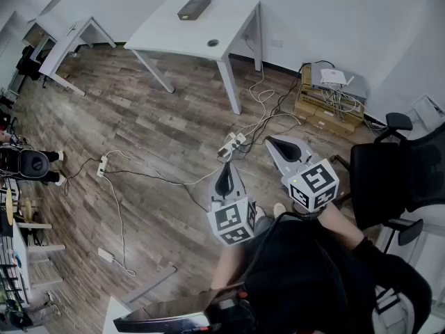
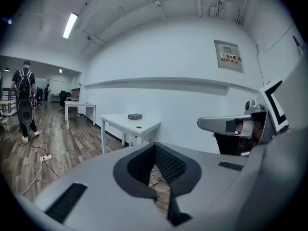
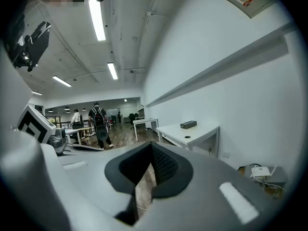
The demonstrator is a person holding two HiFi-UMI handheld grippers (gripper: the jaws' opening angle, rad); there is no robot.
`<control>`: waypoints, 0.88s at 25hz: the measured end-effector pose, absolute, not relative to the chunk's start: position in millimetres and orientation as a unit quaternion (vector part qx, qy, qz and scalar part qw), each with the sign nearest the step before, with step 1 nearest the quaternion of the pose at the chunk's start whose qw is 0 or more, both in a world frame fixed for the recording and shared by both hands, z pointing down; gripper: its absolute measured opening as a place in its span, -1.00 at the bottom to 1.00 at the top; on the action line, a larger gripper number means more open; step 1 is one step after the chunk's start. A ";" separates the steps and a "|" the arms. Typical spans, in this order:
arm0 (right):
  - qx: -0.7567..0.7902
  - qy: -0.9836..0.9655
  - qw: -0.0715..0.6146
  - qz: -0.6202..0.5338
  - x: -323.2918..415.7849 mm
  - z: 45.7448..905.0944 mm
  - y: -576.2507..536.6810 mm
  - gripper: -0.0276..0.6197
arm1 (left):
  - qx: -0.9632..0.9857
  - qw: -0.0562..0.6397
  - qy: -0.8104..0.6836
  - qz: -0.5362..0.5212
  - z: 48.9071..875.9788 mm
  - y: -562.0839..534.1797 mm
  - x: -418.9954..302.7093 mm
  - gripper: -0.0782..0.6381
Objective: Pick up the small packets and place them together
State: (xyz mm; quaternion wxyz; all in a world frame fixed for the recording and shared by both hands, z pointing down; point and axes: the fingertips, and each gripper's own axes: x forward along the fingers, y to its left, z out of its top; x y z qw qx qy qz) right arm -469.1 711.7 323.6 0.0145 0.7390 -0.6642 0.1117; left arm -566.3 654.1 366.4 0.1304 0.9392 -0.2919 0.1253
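Packets do not show in any of your three views, so you cannot tell where they lie.

You hold your left gripper (image 1: pixel 224 174) and right gripper (image 1: pixel 275 144) out in front of you over the wooden floor (image 1: pixel 139 131). They are side by side and apart, each tipped slightly downward, with the right one angled a little toward the left. The marker cubes (image 1: pixel 233 221) sit at their near ends, close to your body.

In the left gripper view the ribbed black pads (image 2: pixel 169 163) are pressed together at the tips with nothing pinched between them. The small opening behind the tips shows only floor and cables. The right gripper view shows the same, its jaws closed tip to tip and empty.

A white table (image 1: pixel 174 35) stands ahead of you against the wall, with a dark flat box (image 1: pixel 194 7) near its far edge. A white power strip (image 1: pixel 233 145) lies on the floor just beyond the tip of your left gripper. From it, cables (image 1: pixel 268 106) trail toward a stack of cardboard boxes (image 1: pixel 323 113) by the wall on your right. A black office chair (image 1: pixel 389 172) stands just beside your right arm.

Far down the room, at the left of the left gripper view, a person (image 2: pixel 24 97) with a backpack is on the floor, facing away from you.
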 end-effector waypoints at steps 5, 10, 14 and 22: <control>0.738 -0.666 0.015 0.112 -465.4 324.0 710.1 -0.94 | 0.940 0.128 -0.293 0.123 364.5 653.0 -561.7 -0.79; 0.737 -0.666 0.014 0.115 -460.4 324.5 707.9 -0.94 | 0.939 0.127 -0.294 0.125 364.4 651.7 -556.8 -0.79; 0.737 -0.666 0.013 0.115 -457.9 326.7 707.3 -0.94 | 0.940 0.126 -0.293 0.124 364.6 651.2 -553.4 -0.79; 0.740 -0.661 0.004 0.122 -444.9 332.2 711.2 -0.93 | 0.940 0.127 -0.289 0.131 368.2 654.7 -540.0 -0.79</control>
